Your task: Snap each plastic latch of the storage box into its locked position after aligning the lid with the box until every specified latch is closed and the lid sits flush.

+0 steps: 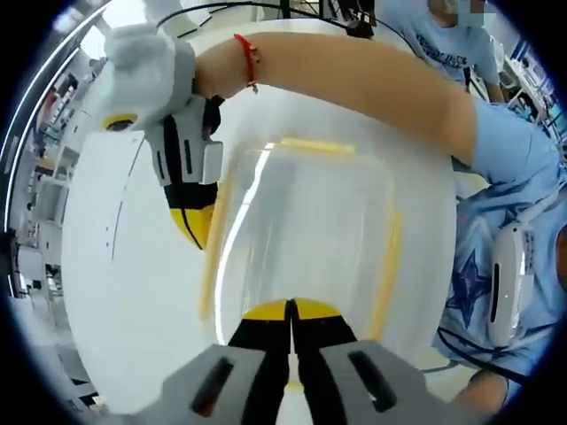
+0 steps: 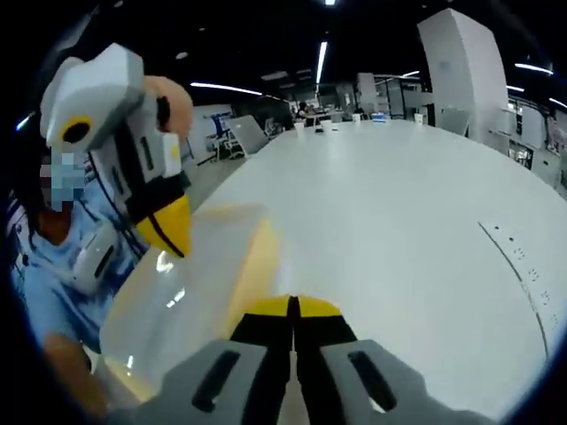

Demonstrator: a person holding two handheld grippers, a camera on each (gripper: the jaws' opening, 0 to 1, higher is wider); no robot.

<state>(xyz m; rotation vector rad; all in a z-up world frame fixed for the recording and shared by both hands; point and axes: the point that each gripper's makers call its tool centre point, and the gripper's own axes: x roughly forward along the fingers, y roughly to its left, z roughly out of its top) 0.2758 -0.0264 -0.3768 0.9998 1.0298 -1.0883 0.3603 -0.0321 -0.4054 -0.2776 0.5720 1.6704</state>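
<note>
The clear storage box [image 1: 310,239] with its clear lid lies on the white table, yellow latches on its sides. In the left gripper view my left gripper [image 1: 290,310] is shut, its yellow tips against the box's near edge. The right gripper [image 1: 195,221] comes in from the upper left, held by a gloved hand, its tips down at the long yellow latch [image 1: 211,266] on the box's left side. In the right gripper view my right gripper [image 2: 292,308] is shut and rests over a yellow latch [image 2: 257,257] at the lid's [image 2: 186,292] edge. The left gripper [image 2: 168,226] stands at the lid's far side.
The white table [image 2: 399,212] stretches wide beyond the box. A person in a blue shirt [image 1: 514,177] stands close at the box's right side, one forearm [image 1: 354,80] with a red wristband reaching across the far end. Desks and chairs [image 2: 239,133] stand at the room's far end.
</note>
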